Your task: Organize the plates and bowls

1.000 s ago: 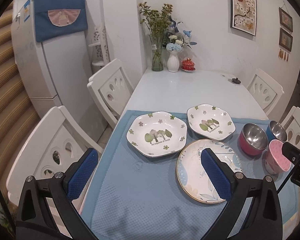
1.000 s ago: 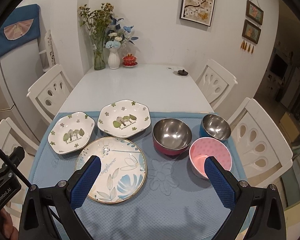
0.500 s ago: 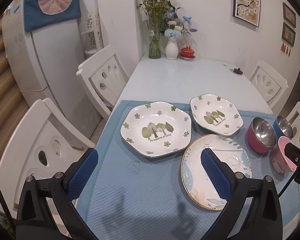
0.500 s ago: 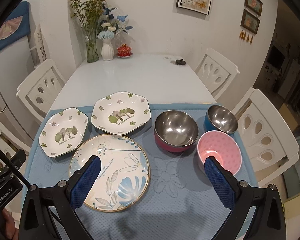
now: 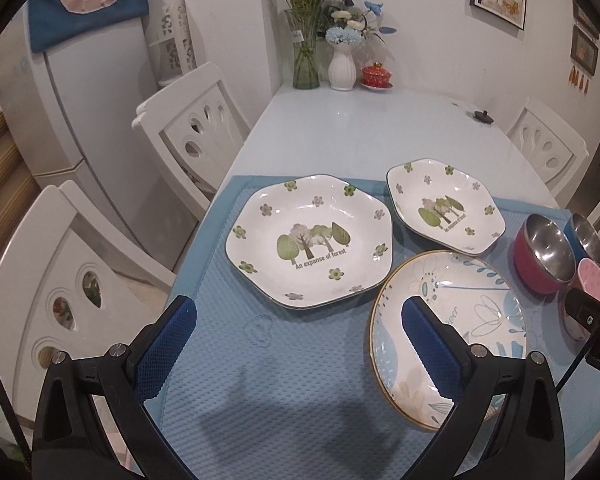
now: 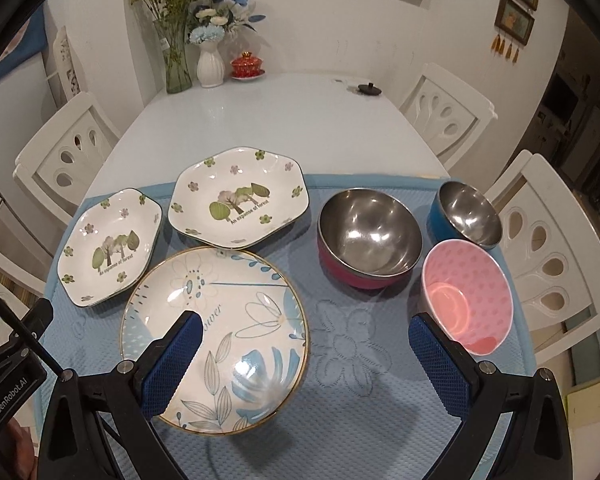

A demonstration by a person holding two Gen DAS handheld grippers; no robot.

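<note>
On the blue mat point(image 5: 260, 392) lie two white hexagonal tree-print dishes, the left one point(image 5: 308, 240) point(image 6: 108, 248) and the right one point(image 5: 446, 212) point(image 6: 238, 196), plus a round flower plate point(image 5: 472, 320) point(image 6: 236, 320). To their right stand a red steel-lined bowl point(image 6: 370, 236) point(image 5: 546, 256), a blue steel-lined bowl point(image 6: 466, 214) and a pink bowl point(image 6: 466, 296). My left gripper point(image 5: 296, 328) hangs open just short of the left dish. My right gripper point(image 6: 306, 344) is open above the mat, between the round plate and the pink bowl. Neither holds anything.
The white table point(image 6: 268, 120) runs back to vases of flowers point(image 6: 210, 36), a red lidded cup point(image 6: 247, 66) and a small black lid point(image 6: 368, 89). White chairs point(image 6: 548, 248) flank both sides. A fridge point(image 5: 84, 92) stands at the left.
Both grippers have moved forward and lower toward the dishes, which now look larger. No dish or bowl has shifted.
</note>
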